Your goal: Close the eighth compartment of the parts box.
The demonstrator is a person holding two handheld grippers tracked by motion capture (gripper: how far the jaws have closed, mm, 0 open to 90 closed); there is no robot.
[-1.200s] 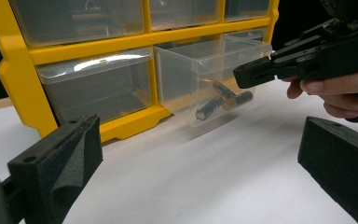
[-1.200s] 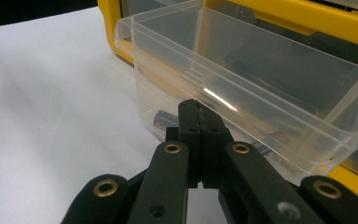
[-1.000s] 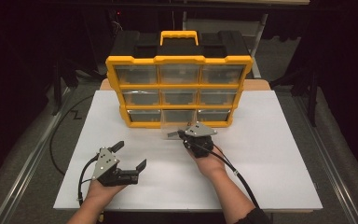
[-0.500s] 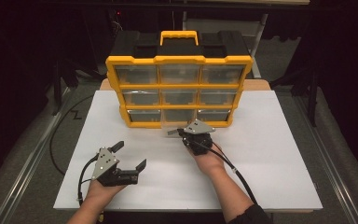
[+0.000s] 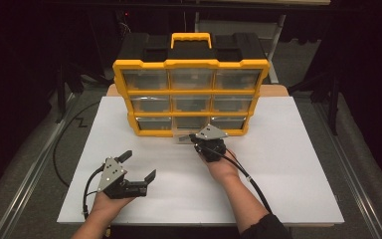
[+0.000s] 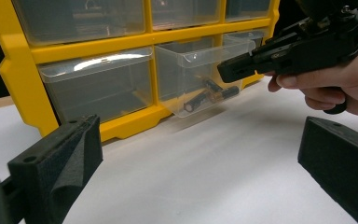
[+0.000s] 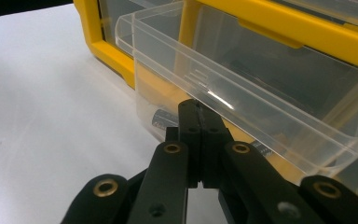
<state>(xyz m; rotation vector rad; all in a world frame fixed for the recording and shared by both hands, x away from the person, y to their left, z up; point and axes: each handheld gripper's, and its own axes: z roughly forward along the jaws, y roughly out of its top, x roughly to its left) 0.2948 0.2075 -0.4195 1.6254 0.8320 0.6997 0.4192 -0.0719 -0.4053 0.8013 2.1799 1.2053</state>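
Nothing moved: right gripper [image 5: 195, 139] jaws closed at drawer [image 6: 200, 79]; left gripper [image 5: 140, 166] open; nine drawers.

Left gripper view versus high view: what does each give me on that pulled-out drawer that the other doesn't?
Left gripper view: batteries lie in the bottom of the clear drawer, and the left gripper has its fingers wide apart with nothing between them.

High view: the organizer's black top and yellow handle, its full three-by-three drawer grid, the white table, and both forearms.

Both: the yellow organizer, its bottom-middle drawer pulled out, and the right gripper, shut, at that drawer's front.
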